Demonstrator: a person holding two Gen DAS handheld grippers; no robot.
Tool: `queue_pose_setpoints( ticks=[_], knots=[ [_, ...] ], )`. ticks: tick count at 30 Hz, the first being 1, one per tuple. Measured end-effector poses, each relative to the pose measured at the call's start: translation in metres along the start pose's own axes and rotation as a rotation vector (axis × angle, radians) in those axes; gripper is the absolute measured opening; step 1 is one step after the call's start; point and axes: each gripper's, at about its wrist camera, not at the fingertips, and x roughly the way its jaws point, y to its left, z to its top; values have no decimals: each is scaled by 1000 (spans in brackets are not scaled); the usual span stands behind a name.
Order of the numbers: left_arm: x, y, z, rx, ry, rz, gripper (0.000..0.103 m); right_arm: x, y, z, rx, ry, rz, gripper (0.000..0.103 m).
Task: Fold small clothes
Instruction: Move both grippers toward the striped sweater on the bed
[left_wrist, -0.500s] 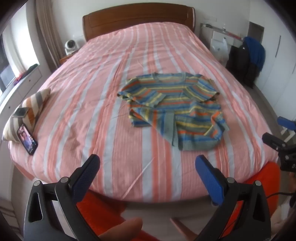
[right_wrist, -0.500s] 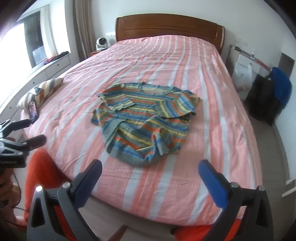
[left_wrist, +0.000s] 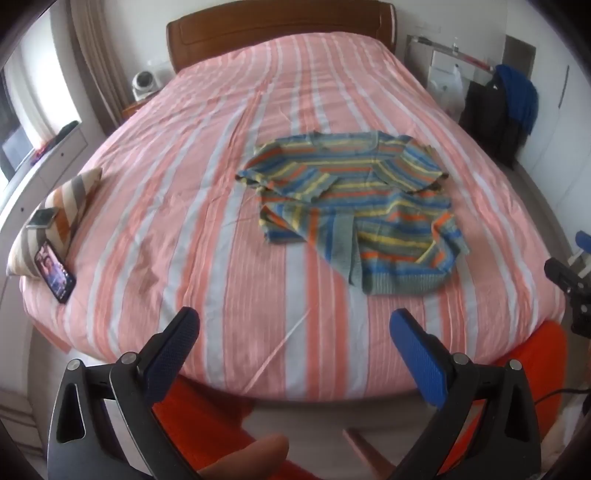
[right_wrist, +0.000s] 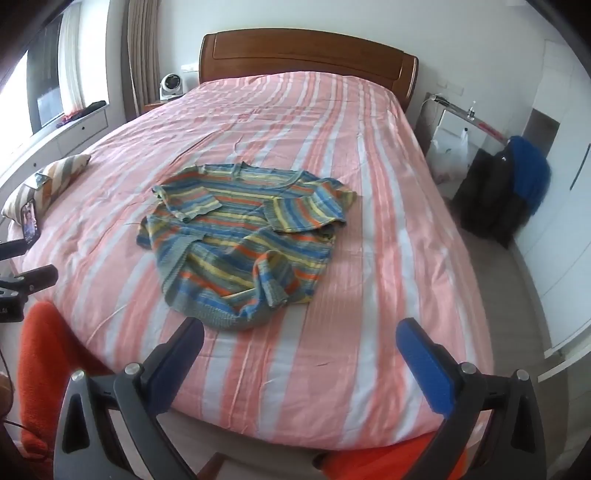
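Note:
A small striped knit sweater (left_wrist: 354, 206) in blue, yellow and orange lies crumpled on the pink striped bed (left_wrist: 221, 240), both sleeves folded over its body. It also shows in the right wrist view (right_wrist: 240, 240). My left gripper (left_wrist: 291, 332) is open and empty, above the bed's front edge, well short of the sweater. My right gripper (right_wrist: 299, 339) is open and empty, just in front of the sweater's hem. The right gripper's tip shows at the right edge of the left wrist view (left_wrist: 569, 273).
A striped cushion (left_wrist: 62, 210) with a phone (left_wrist: 55, 275) leaning on it sits at the bed's left edge. A wooden headboard (left_wrist: 280, 33) stands at the far end. Dark and blue clothes (right_wrist: 509, 188) hang to the right of the bed. Orange cloth (left_wrist: 229, 428) lies below the front edge.
Both grippers have moved slightly forward toward the bed; the sweater sits a little closer in the right wrist view. Both stay open.

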Motion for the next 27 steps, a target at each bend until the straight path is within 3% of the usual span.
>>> queue_pose_setpoints(
  ticks=[6,15,27],
  knots=[
    [4,-5,-2,13,5,4,103,1,-3,-2,-16,1,-44,102],
    [11,-7,-4,42,10,44,103,1,-8,1,-32,-73,-138,102],
    [18,-8,-4,37,18,45,103,0,-20,9,-37,-51,-218,102]
  ],
)
